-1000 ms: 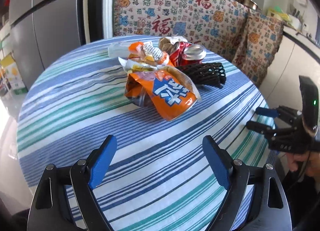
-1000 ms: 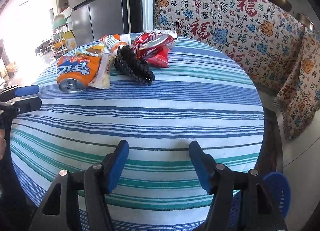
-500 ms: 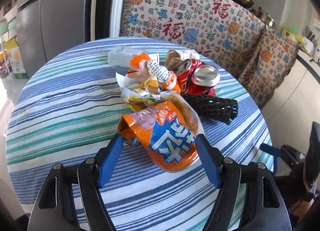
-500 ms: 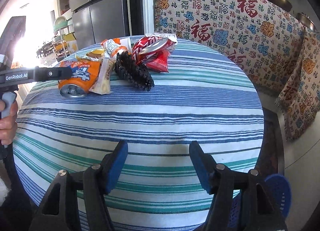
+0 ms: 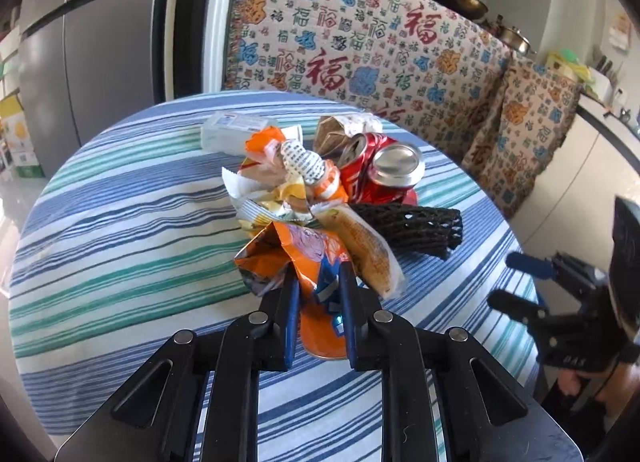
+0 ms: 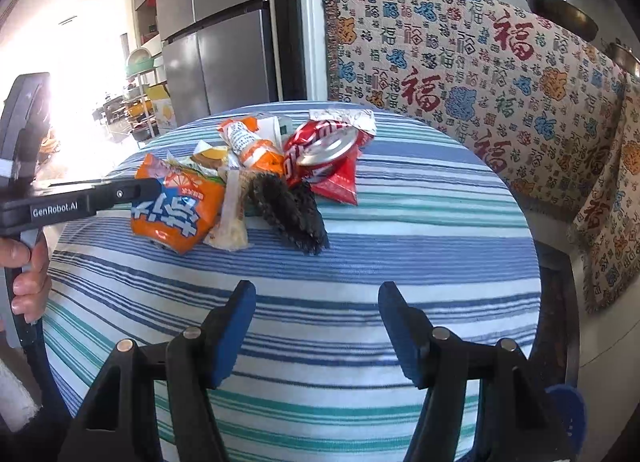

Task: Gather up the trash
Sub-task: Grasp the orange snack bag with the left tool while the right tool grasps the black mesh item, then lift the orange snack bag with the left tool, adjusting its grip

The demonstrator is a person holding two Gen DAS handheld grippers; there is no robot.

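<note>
On my left, the left gripper (image 5: 316, 298) points down at a slant toward the near edge of the trash pile, and I see its fingers (image 5: 290, 310) closing on the orange can (image 5: 316, 262), which is crumpled between them. From the right wrist view the same tool reaches in level from the left edge, a hand (image 6: 24, 278) wrapped round its grip below, its tip at the can's (image 6: 176, 210) upper left.

The can lies at the front left of the pile on the striped round surface (image 5: 120, 222). Just beside it, touching, is a pale banana-coloured wrapper (image 5: 370, 254); behind it sit crumpled snack wrappers (image 5: 288, 178), then a black foam net (image 5: 416, 226) to the right, and a crushed red can (image 5: 384, 178) behind that. A white packet (image 5: 232, 134) lies at the far left of the heap.

To the right, my right gripper (image 6: 316, 326) hovers above bare cloth near the surface's front edge, tilted downward, well apart from the pile. Its blue-padded fingers (image 6: 236, 326) stand spread with nothing between them.
</note>
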